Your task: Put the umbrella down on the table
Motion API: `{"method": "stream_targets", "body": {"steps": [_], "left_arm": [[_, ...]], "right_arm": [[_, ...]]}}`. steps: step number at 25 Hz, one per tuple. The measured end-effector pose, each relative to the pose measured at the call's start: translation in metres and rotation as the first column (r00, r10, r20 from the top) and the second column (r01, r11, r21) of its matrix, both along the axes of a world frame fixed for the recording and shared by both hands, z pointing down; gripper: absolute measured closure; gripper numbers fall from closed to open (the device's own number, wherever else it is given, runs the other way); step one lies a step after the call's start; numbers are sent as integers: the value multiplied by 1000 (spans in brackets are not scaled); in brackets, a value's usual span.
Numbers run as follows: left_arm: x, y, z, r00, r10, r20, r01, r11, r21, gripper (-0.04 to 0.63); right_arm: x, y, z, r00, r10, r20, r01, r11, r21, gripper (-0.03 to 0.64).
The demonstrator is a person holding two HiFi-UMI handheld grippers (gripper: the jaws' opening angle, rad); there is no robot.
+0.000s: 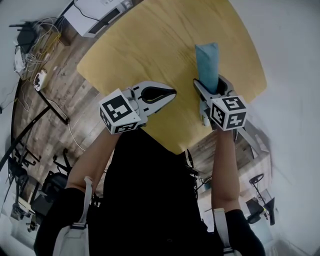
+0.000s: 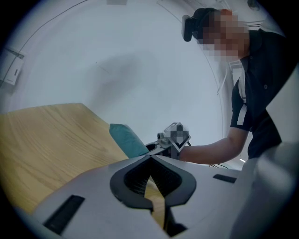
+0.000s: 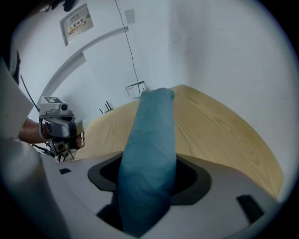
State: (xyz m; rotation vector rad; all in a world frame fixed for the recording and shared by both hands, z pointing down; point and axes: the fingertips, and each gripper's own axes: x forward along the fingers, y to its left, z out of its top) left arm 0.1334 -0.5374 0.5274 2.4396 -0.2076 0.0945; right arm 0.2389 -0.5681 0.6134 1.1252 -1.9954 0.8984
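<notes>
right gripper (image 3: 147,183): jaws are clamped on the umbrella (image 3: 152,149), one on each side of the folded teal cloth. Solid grip as far as I can see.
umbrella: folded up in a teal sleeve, it pokes straight out ahead of the right gripper's jaws and over the table (image 1: 150,45). Can't tell if the far end is touching the wood or just above it.
left gripper (image 2: 151,159): pinched together with nothing in it, just a sliver of wood grain showing through the gap behind the tips. From the head view it sits just beside the right gripper (image 1: 210,82), on its left, with the left gripper (image 1: 167,94) pointing toward it.
table: pale yellow wood with visible grain and a rounded edge, under and ahead of both grippers. The top is bare around the umbrella.
person's arm (image 2: 210,149): bare forearm and dark short sleeve, running back behind the right gripper.
floor (image 1: 65,85): dark wood planks, off past the left gripper's side of the table.
cables (image 1: 35,45): a messy tangle on the floor, further out on that same side.
white box (image 1: 95,15): some flat white device at the table's far end, well ahead of the left gripper.
wall (image 3: 224,46): plain white, close beyond the table on the right gripper's side.
wall sign (image 3: 74,22): small plate up high, too small to read.
</notes>
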Motion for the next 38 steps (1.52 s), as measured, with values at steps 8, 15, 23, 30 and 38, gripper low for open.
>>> {"method": "stream_targets", "body": {"steps": [8,15,23,30,38], "left_arm": [[-3,-4,9,1000,7,-18,-7,1000,-20,583],[-8,-3,13,1000,1,-12,-1,1000,-20,583],[-18,5,15,1000,-14,-9,14,1000,-9,583],[-20,17,-9,1000,14,-23,-13,999,51,583],[-22,28,-56,999,23,-33,-18,990,139,583]], "right_arm": [[-4,-3,20,999,2,-46,-4,999,-35,330],[-4,1,33,997,11,-78,-15,998,-57,330],[-2,2,40,996,34,-81,-40,997,-72,328],[-3,3,37,993,60,-105,-65,997,-45,325],[10,30,34,989,128,-71,-131,991,-32,324]]}}
